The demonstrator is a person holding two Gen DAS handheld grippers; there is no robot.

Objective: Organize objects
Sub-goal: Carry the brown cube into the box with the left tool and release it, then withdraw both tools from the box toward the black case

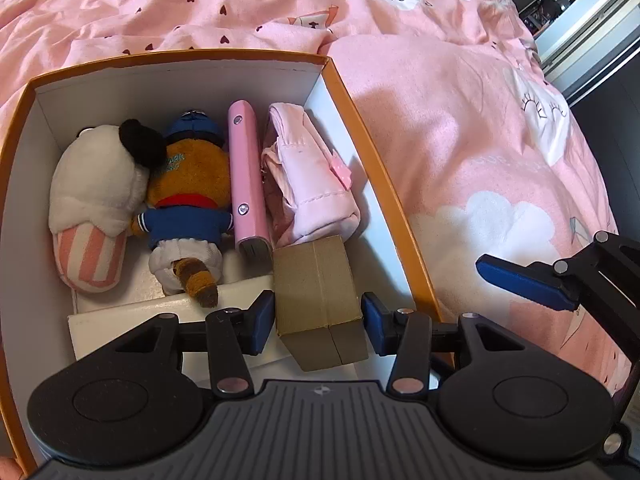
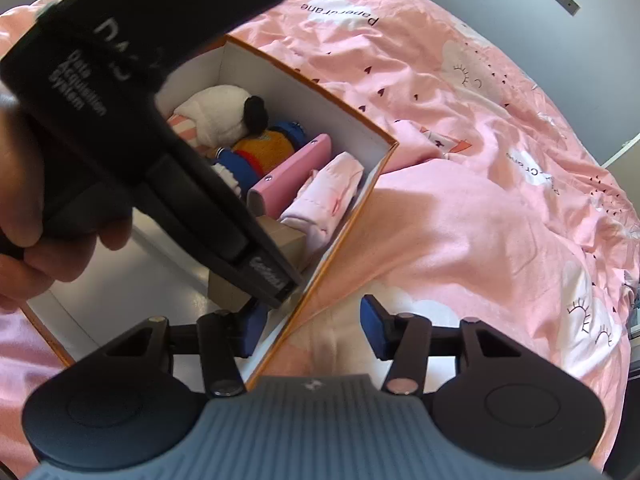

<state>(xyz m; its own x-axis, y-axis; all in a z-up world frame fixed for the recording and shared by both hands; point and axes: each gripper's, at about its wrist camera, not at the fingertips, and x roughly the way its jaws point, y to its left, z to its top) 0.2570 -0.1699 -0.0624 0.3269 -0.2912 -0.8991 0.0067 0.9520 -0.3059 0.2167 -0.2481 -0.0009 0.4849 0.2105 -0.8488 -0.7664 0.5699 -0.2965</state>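
An orange storage box [image 1: 370, 148] with white inside sits on a pink bedspread. In it lie a panda slipper [image 1: 96, 196], a brown plush in blue clothes [image 1: 188, 208], a pink case [image 1: 246, 176], a folded pink cloth [image 1: 308, 176] and a white flat box [image 1: 132, 312]. My left gripper [image 1: 318, 322] straddles a small brown cardboard box [image 1: 320, 300] resting in the box; the left pad touches it, the right pad stands just off it. My right gripper [image 2: 310, 330] is open over the orange box's rim [image 2: 340, 240], empty. The cardboard box [image 2: 288, 240] shows partly behind the left gripper's body.
The pink bedspread [image 1: 480, 152] with cloud prints spreads right of and behind the box. The right gripper's blue finger [image 1: 524, 282] reaches in at the right of the left wrist view. A dark doorway [image 1: 580, 20] lies at far right. A hand [image 2: 24, 200] holds the left gripper.
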